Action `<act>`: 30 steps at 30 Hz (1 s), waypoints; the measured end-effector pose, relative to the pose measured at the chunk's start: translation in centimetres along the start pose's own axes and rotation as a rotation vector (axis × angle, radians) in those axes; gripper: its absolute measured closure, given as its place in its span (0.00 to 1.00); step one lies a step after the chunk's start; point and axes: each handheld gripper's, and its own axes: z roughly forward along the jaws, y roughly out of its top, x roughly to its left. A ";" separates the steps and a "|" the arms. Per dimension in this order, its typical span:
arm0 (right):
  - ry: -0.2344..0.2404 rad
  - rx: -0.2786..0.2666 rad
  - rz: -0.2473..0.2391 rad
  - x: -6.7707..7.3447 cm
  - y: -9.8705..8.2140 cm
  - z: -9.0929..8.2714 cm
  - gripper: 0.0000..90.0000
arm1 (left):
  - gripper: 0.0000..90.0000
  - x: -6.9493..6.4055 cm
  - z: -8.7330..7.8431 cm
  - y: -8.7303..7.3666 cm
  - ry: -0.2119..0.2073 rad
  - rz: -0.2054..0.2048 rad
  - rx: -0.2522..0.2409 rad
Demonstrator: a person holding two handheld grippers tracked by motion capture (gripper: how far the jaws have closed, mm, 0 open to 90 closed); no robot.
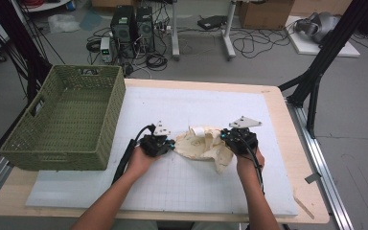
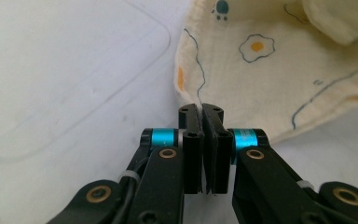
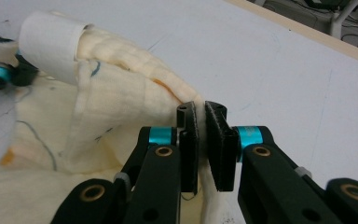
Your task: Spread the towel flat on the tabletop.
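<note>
- A loss of grip at the left gripper (image 2: pixel 204 112) is judged the main risk: only the thin hem of the cream muslin cloth printed with fried eggs and blue outlines (image 1: pixel 203 143) is caught at the jaw tips, so a sideways pull could slip it free
- Uneven tension is a second risk, since the cloth is bunched and folded between the two grippers; a hard pull apart could drag its white sewn-in label (image 3: pixel 51 44) side over
- The left jaws are seen pressed together, pinching the cloth's left edge at their very tips
- The right gripper (image 3: pixel 201 114) is nearly closed, a thick rolled fold clamped between its pads
- The cloth lies mid-table on the white gridded mat (image 1: pixel 182 182), well right of the olive woven basket (image 1: pixel 67 122)
</note>
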 end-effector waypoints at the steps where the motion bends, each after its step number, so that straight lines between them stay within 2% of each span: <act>1: -0.001 0.002 0.004 0.0 0.0 0.1 0.93 | 0.96 -0.1 -0.5 -0.4 0.006 0.011 0.004; 3: -0.004 0.002 0.001 0.0 0.0 0.3 0.93 | 0.96 -0.2 -1.6 -1.1 0.014 0.020 0.001; 4: -0.001 0.003 0.006 0.1 0.1 0.4 0.93 | 0.96 -0.2 -1.6 -1.1 0.014 0.020 0.001; 5: -0.002 0.004 0.007 0.1 0.1 0.5 0.93 | 0.96 -0.2 -2.6 -1.8 0.029 0.023 0.003; 7: -0.004 0.004 0.012 0.1 0.1 0.6 0.93 | 0.96 -0.2 -3.1 -2.2 0.033 0.024 0.001; 9: -0.012 0.007 0.016 -0.1 0.1 0.8 0.94 | 0.96 -0.2 -4.2 -3.2 0.036 0.022 -0.002; 12: -0.041 0.017 0.028 -0.7 -0.1 1.1 0.94 | 0.96 -0.3 -5.4 -4.0 0.033 0.013 -0.007; 15: -0.068 0.027 0.063 -1.4 -0.4 1.4 0.94 | 0.96 -0.4 -6.4 -4.8 0.032 0.002 -0.014; 19: -0.122 0.053 0.097 -2.4 -0.8 1.9 0.94 | 0.96 -1.2 -7.5 -5.6 0.014 0.016 0.003; 22: -0.137 0.086 0.114 -2.8 -1.2 2.3 0.94 | 0.96 -1.5 -8.1 -5.9 0.000 0.035 0.009; 24: -0.130 0.092 0.119 -2.8 -1.4 2.3 0.88 | 0.94 -1.3 -8.3 -5.9 -0.007 0.020 -0.005; 25: -0.129 0.087 0.121 -2.8 -1.5 2.3 0.83 | 0.88 -1.1 -8.4 -5.8 -0.003 0.006 -0.017; 26: -0.129 0.087 0.121 -2.8 -1.5 2.3 0.83 | 0.75 -1.1 -8.4 -5.8 -0.003 0.006 -0.017; 27: -0.118 0.066 0.124 -2.8 -1.8 2.0 0.77 | 0.63 -0.6 -8.3 -5.3 0.007 -0.046 -0.047; 28: -0.114 0.059 0.127 -2.7 -1.9 1.8 0.74 | 0.56 -0.3 -8.3 -5.0 0.007 -0.065 -0.070; 29: -0.108 0.047 0.120 -2.7 -2.0 1.5 0.71 | 0.51 -0.3 -8.3 -5.0 0.007 -0.065 -0.070; 30: -0.112 0.038 0.117 -2.6 -2.1 1.2 0.69 | 0.47 0.2 -8.4 -4.2 0.010 -0.075 -0.115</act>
